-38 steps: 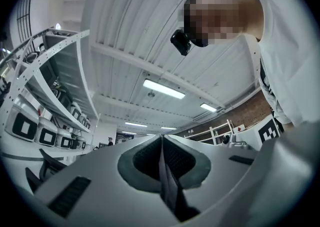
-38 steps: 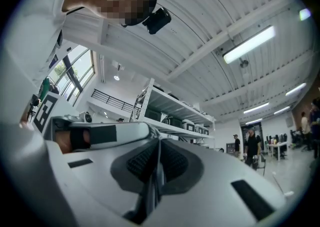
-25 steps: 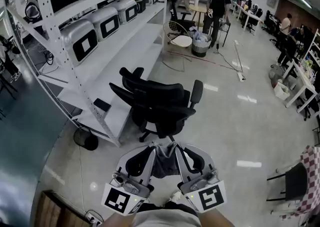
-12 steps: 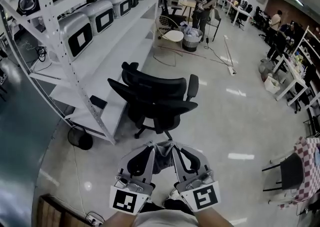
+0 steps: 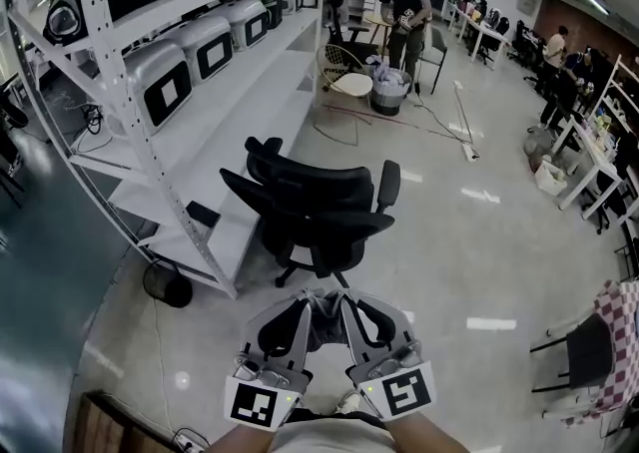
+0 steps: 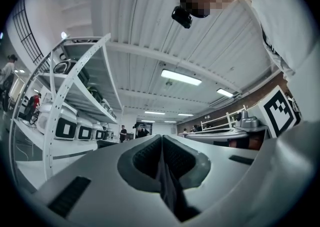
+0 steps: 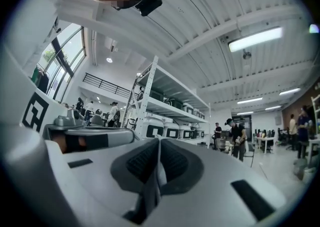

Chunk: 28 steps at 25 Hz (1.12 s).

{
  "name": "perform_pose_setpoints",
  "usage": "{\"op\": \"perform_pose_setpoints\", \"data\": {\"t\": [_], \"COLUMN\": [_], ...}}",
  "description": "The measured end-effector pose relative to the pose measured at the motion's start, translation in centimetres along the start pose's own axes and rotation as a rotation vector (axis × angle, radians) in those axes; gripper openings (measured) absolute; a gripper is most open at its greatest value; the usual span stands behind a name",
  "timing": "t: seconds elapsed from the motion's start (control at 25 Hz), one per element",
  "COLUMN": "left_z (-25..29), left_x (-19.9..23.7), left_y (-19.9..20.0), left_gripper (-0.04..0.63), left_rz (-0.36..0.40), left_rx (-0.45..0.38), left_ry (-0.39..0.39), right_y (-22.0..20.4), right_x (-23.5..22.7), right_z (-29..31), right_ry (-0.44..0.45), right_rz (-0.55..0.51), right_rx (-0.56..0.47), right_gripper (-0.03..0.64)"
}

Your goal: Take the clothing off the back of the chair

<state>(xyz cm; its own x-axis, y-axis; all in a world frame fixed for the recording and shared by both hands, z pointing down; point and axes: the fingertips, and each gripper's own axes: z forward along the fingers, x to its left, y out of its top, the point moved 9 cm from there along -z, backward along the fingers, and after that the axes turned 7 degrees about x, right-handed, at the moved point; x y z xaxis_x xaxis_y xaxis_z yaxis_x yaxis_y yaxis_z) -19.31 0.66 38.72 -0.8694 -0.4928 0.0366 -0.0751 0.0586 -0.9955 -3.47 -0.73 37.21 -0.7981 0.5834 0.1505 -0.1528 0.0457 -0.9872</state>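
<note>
In the head view a dark grey garment [image 5: 322,319] hangs bunched between my two grippers, in front of my body. My left gripper [image 5: 303,299] is shut on its left part, and my right gripper [image 5: 345,299] is shut on its right part. The black office chair [image 5: 319,204] stands just beyond them, its backrest bare. In the left gripper view, dark cloth [image 6: 169,186] is pinched between the closed pads of my left gripper [image 6: 161,138]. The right gripper view shows a fold of the cloth [image 7: 154,183] clamped in my right gripper [image 7: 159,141].
A tall white shelving rack [image 5: 120,107] with several white appliances runs along the left, its lowest shelf beside the chair. A black round object [image 5: 168,286] sits on the floor by its post. A chair with checked cloth [image 5: 611,346] stands at right. People stand far back [image 5: 404,7].
Both grippers have sunk a little towards my body with the garment still clamped. The chair has not moved; the head view has swayed slightly.
</note>
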Motion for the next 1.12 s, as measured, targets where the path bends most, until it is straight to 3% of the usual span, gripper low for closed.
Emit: {"op": "perform_pose_setpoints", "data": {"t": [0.4, 1.12], "left_z": [0.8, 1.5], "left_x": [-1.9, -2.7], "left_y": [1.0, 1.1], "left_gripper": [0.015, 0.015], "left_rz": [0.036, 0.036], "left_rx": [-0.027, -0.025], "left_ry": [0.003, 0.038], "right_y": [0.1, 0.5], "right_x": [-1.5, -2.5], "right_z": [-0.9, -0.9], "right_ry": [0.006, 0.047], "right_rz": [0.006, 0.008], "right_rx": [-0.012, -0.04], "right_gripper": [0.018, 0.018]}}
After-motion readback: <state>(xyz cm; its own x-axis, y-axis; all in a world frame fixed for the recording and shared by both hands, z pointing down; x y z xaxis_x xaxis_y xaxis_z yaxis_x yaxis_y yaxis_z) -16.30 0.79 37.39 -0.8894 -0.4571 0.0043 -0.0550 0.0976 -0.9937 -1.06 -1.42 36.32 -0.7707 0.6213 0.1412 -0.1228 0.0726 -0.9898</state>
